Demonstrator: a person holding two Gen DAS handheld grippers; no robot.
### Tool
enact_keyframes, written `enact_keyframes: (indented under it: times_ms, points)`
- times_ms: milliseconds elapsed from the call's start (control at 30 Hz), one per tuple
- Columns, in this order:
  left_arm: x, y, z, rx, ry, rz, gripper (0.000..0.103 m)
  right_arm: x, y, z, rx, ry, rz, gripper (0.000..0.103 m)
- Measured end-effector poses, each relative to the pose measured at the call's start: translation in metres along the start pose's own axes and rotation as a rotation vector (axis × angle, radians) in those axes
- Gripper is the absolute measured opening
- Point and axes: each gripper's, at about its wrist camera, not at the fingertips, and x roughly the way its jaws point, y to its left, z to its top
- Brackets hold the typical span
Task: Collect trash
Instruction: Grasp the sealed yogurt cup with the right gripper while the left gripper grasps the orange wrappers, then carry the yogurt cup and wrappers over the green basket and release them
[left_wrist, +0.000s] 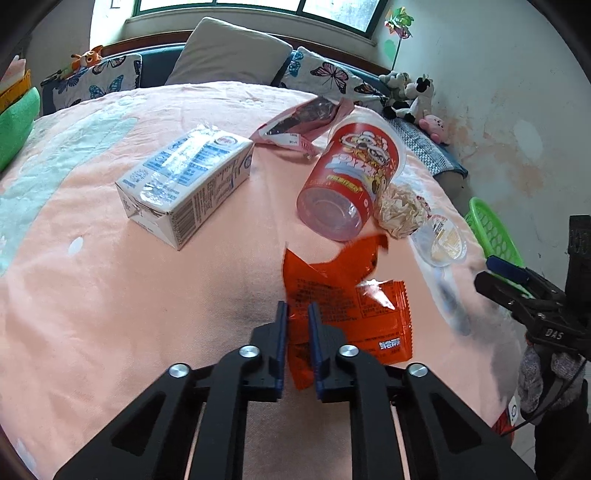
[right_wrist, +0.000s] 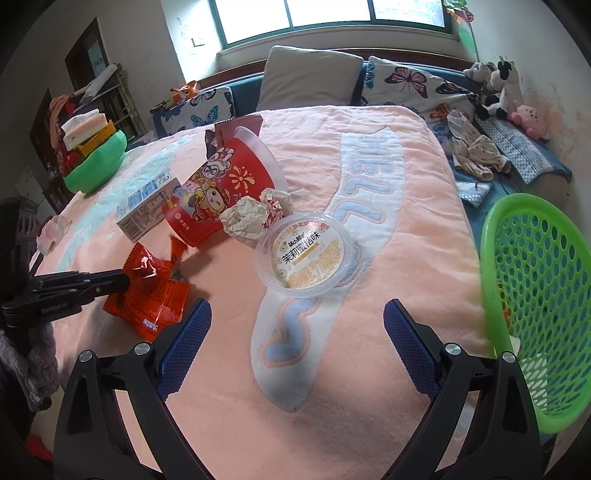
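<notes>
Trash lies on a pink blanket (left_wrist: 110, 295). My left gripper (left_wrist: 297, 312) is shut on the near edge of an orange snack wrapper (left_wrist: 354, 295), which also shows in the right wrist view (right_wrist: 151, 291). Beyond it lie a white milk carton (left_wrist: 184, 184), a red cup (left_wrist: 351, 177) on its side, a crumpled paper ball (left_wrist: 400, 212), a clear plastic lid (right_wrist: 304, 254) and a pink wrapper (left_wrist: 299, 125). My right gripper (right_wrist: 297, 317) is open and empty, just short of the lid. A green basket (right_wrist: 535, 314) stands to its right.
Pillows (right_wrist: 310, 77) and plush toys (right_wrist: 498, 88) line the far end of the bed. A green bowl of items (right_wrist: 96, 162) sits at the far left. Loose clothes (right_wrist: 476, 151) lie beside the blanket at the right.
</notes>
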Motion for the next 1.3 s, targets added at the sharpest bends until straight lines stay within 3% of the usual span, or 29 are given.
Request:
enact_keyframes:
  times_ms: [33, 400, 633, 700, 1033, 1300]
  points:
    - [-0.004, 0.0, 0.001, -0.002, -0.008, -0.004, 0.001, 0.002, 0.001, 0.001, -0.001, 0.0, -0.003, 0.094]
    - [-0.037, -0.011, 0.007, 0.03, -0.072, -0.026, 0.001, 0.031, -0.001, 0.018, -0.001, 0.016, -0.023, 0.089]
    - [-0.056, -0.023, 0.015, 0.059, -0.115, -0.048, 0.001, 0.047, 0.002, 0.022, -0.006, 0.044, -0.026, 0.067]
    - [-0.06, -0.026, 0.018, 0.068, -0.123, -0.054, 0.001, 0.046, 0.002, 0.021, 0.001, 0.044, -0.02, 0.066]
    - [-0.066, -0.065, 0.047, 0.134, -0.162, -0.106, 0.001, 0.004, -0.017, 0.011, 0.044, -0.014, -0.031, 0.066]
    - [-0.051, -0.124, 0.074, 0.201, -0.152, -0.191, 0.001, -0.037, -0.061, -0.005, 0.113, -0.063, -0.111, 0.066]
